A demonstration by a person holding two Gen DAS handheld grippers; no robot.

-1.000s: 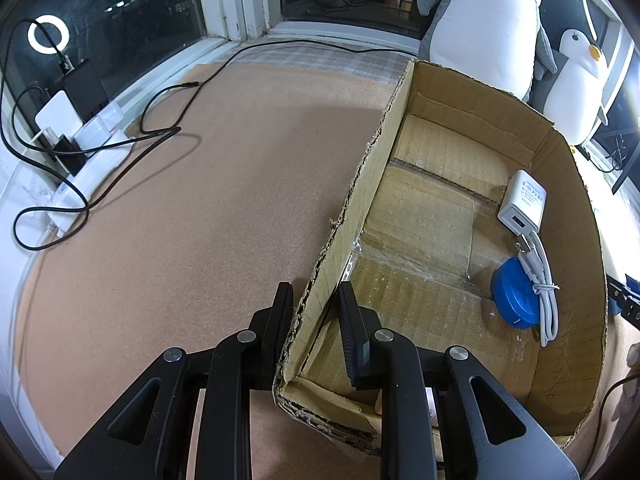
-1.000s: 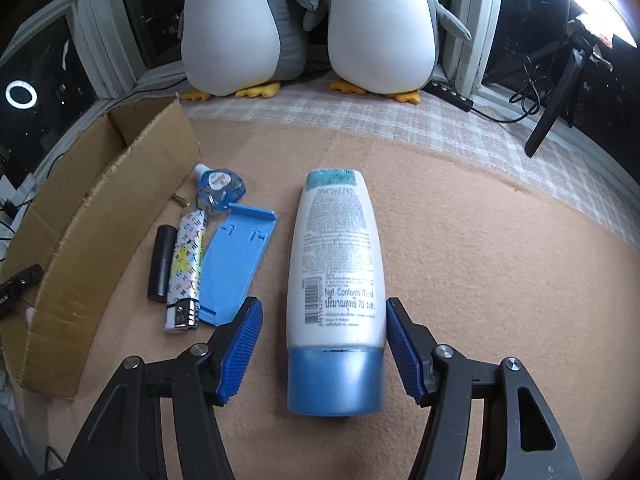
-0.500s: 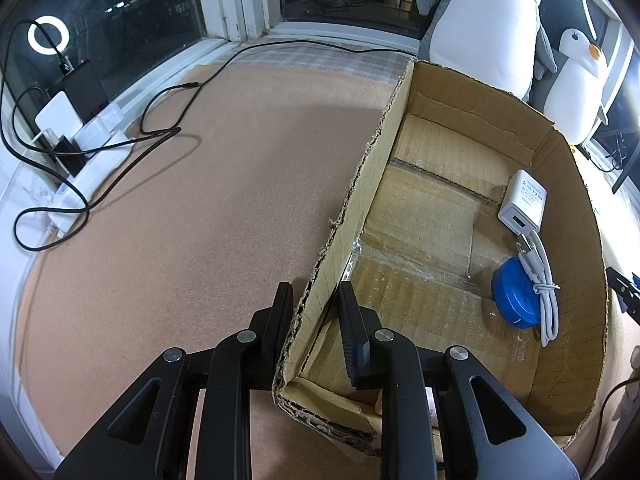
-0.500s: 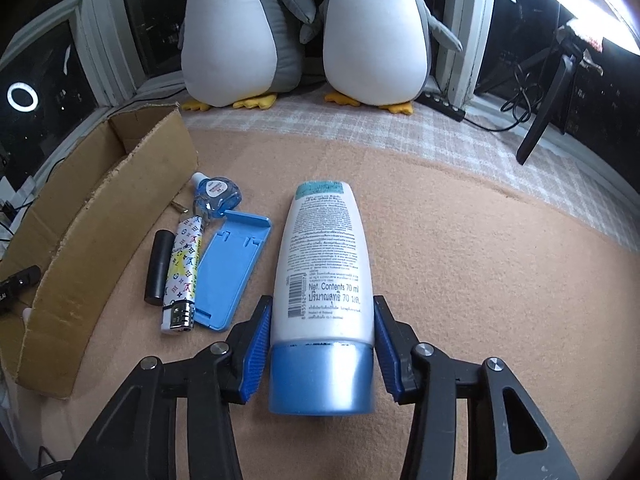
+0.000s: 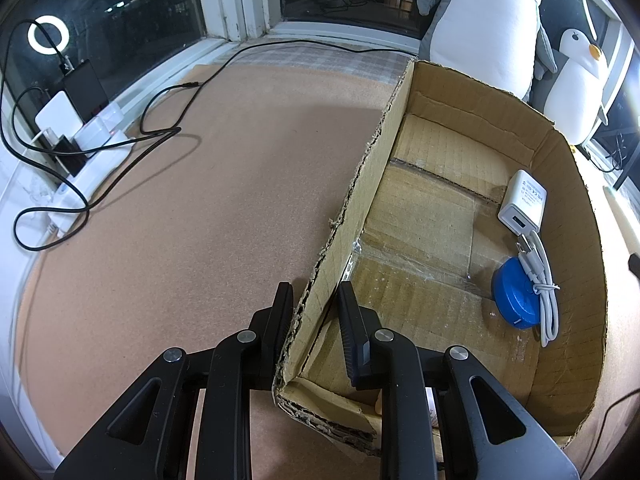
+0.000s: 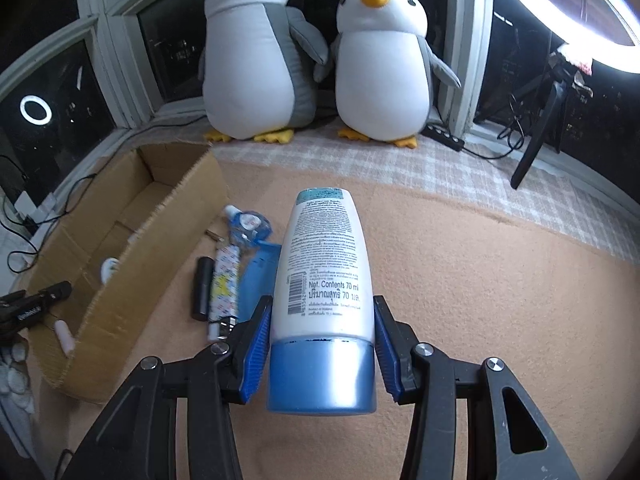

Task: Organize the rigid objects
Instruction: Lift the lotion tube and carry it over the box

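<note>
My right gripper (image 6: 322, 346) is shut on a white lotion bottle (image 6: 326, 268) with a blue cap and holds it lifted above the brown mat. My left gripper (image 5: 316, 308) is shut on the near left wall of the cardboard box (image 5: 360, 208). Inside the box lie a white charger (image 5: 524, 200) with a coiled cable and a blue round lid (image 5: 514, 298). The box also shows at the left of the right wrist view (image 6: 120, 280). On the mat beside it lie a black tube (image 6: 202, 288), a patterned lighter (image 6: 226, 284), a blue stand (image 6: 258, 280) and a blue tape dispenser (image 6: 248, 228).
Two plush penguins (image 6: 312, 68) stand on the checked sill at the back. A power strip with plugs and black cables (image 5: 72, 136) lies left of the box. A black tripod leg (image 6: 536, 136) stands at the right by a ring light.
My right gripper closed on the lotion bottle and raised it off the mat, tilting the view upward. My left gripper and the box have not moved.
</note>
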